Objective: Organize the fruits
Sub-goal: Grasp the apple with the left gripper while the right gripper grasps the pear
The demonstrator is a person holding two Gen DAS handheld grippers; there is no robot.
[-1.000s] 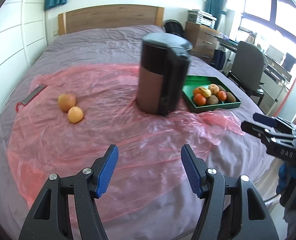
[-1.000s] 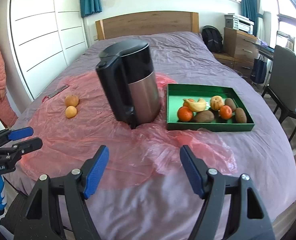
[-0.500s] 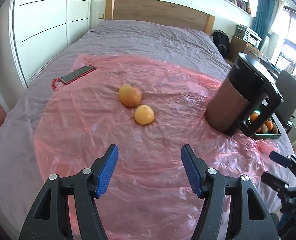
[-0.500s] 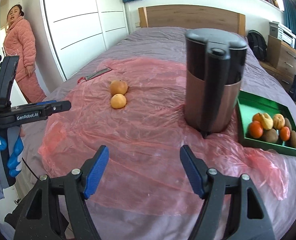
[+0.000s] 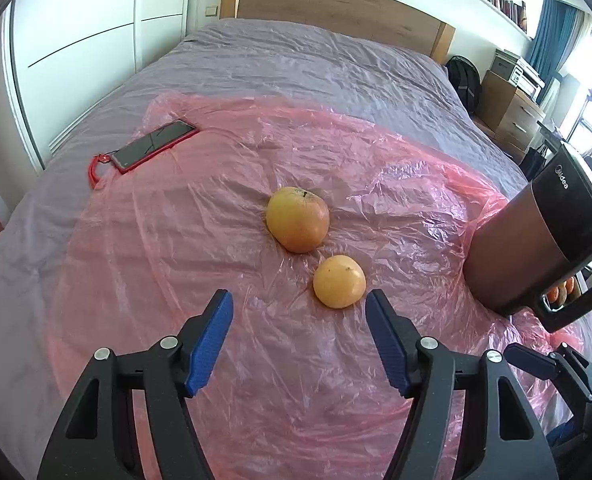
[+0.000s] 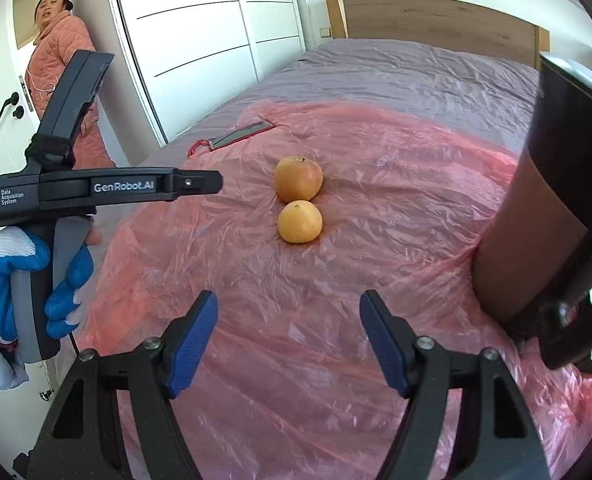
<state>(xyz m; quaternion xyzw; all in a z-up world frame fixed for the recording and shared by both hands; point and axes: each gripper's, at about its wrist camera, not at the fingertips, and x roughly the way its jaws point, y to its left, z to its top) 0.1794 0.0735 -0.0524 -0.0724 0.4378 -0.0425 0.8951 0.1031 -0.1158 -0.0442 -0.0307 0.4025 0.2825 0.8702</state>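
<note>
An apple and a smaller orange lie side by side on the pink plastic sheet over the bed. Both also show in the right wrist view, the apple behind the orange. My left gripper is open and empty, just short of the orange. My right gripper is open and empty, a little further back from the fruit. The green fruit tray is almost hidden behind the kettle; only a few fruits peek through its handle.
A black and brown kettle stands on the sheet at the right, close to the fruit. A phone in a red case lies at the sheet's far left. A person stands by the wardrobe doors left of the bed.
Both grippers have swung left from the kettle and tray toward the apple and orange and come closer to them. Both stay open.
</note>
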